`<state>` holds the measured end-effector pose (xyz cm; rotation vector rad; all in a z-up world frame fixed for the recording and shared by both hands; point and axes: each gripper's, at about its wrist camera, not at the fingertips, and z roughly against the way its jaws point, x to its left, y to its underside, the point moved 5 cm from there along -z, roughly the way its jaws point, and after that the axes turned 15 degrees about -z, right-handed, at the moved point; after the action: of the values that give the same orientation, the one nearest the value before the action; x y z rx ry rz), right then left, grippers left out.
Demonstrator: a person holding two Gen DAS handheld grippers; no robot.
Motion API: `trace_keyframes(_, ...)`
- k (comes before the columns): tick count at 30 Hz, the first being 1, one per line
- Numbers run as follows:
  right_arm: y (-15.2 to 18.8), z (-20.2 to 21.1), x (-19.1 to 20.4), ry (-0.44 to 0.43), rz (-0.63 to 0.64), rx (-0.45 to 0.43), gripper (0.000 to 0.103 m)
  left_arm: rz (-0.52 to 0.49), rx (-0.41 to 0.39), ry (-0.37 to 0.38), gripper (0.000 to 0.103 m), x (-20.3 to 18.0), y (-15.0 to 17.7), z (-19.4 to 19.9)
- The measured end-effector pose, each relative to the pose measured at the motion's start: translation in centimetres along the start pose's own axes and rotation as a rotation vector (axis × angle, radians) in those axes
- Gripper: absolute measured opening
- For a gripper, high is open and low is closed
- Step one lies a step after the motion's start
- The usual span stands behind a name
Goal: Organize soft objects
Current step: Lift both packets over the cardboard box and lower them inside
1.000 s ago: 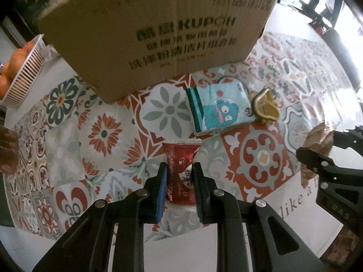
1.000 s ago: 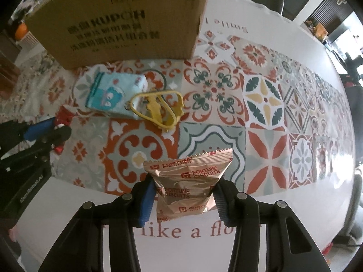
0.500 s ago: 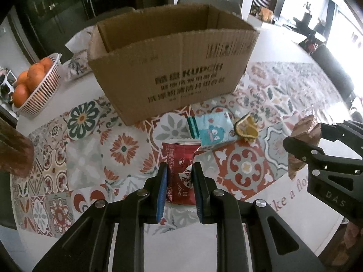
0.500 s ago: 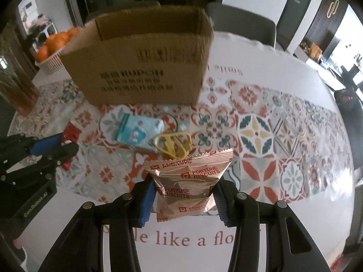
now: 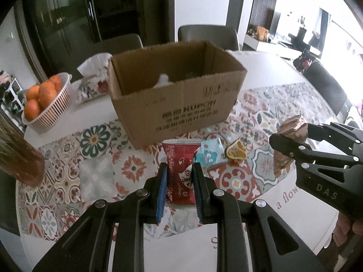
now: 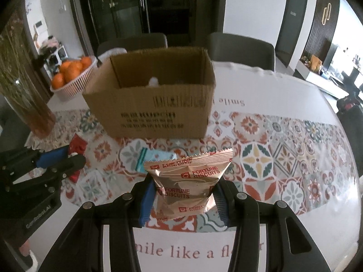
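Note:
My left gripper (image 5: 180, 170) is shut on a red snack packet (image 5: 180, 165) and holds it above the table. My right gripper (image 6: 185, 188) is shut on a tan Fortune Biscuits packet (image 6: 189, 185), also held in the air; it shows in the left wrist view (image 5: 290, 142) at the right. An open cardboard box (image 5: 177, 97) stands beyond both, with something white inside; it also shows in the right wrist view (image 6: 154, 104). A teal cartoon pouch (image 5: 209, 153) and a yellow coin purse (image 5: 236, 151) lie on the tiled cloth in front of the box.
A white basket of oranges (image 5: 45, 104) and a tissue pack (image 5: 93, 79) stand at the back left. A glass vase (image 6: 29, 104) stands at the left. Chairs (image 6: 240, 49) stand behind the table.
Both grippers have risen and pulled back with their packets. The box's open top is now in view.

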<state>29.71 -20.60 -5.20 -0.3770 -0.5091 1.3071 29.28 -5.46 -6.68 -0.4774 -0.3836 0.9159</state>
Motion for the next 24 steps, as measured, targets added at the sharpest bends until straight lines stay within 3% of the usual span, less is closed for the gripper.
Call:
trace_keyframes(14,-4.1,2.7,1.9,-0.094,-0.002,-0.102,0.047,0.014,-0.138,-0.042,0.022,1.7,-3.0,4.4)
trace_keyframes(24,-7.2,3.1,3.2,-0.131,0.028,-0.147,0.047,0.015,-0.194,-0.074,0.022,3.3,-5.1,5.5)
